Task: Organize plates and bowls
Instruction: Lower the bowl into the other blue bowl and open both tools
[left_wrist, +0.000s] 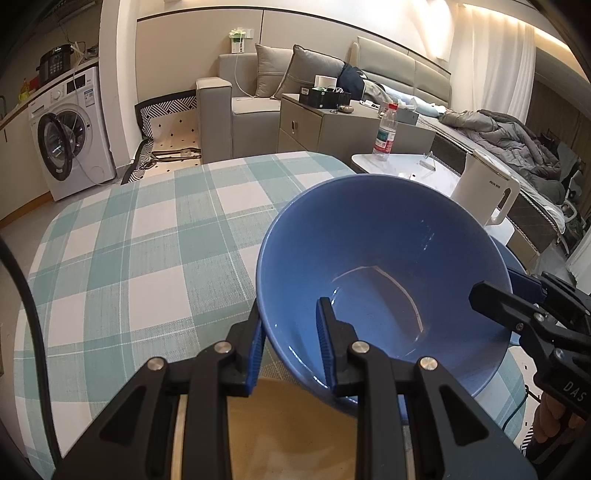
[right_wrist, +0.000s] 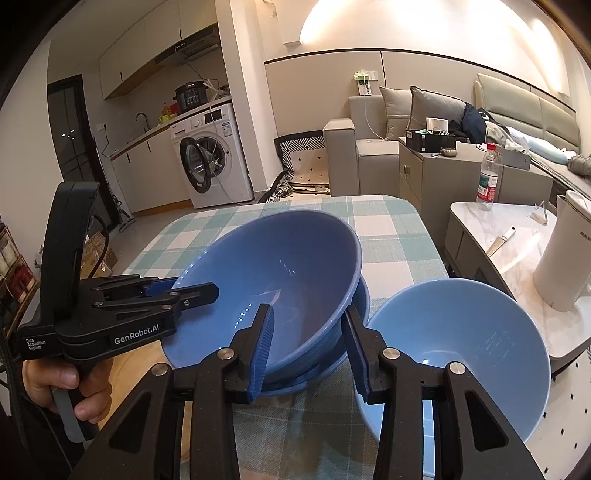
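A dark blue bowl (left_wrist: 384, 266) (right_wrist: 280, 280) is held tilted above the checked table. My left gripper (left_wrist: 290, 343) is shut on its near rim, one finger inside and one outside; it also shows in the right wrist view (right_wrist: 192, 291). My right gripper (right_wrist: 308, 350) straddles the bowl's opposite rim with its jaws apart, one finger inside and one outside; it also shows in the left wrist view (left_wrist: 495, 291). Under the tilted bowl sit another dark blue bowl (right_wrist: 360, 306) and a blue plate (right_wrist: 295, 384). A light blue bowl (right_wrist: 465, 354) stands to the right.
The table has a teal and white checked cloth (left_wrist: 147, 258). A wooden board (left_wrist: 280, 428) lies under my left gripper. A white kettle (left_wrist: 484, 192) and a water bottle (left_wrist: 386, 133) stand on a marble side table (right_wrist: 513, 236) to the right.
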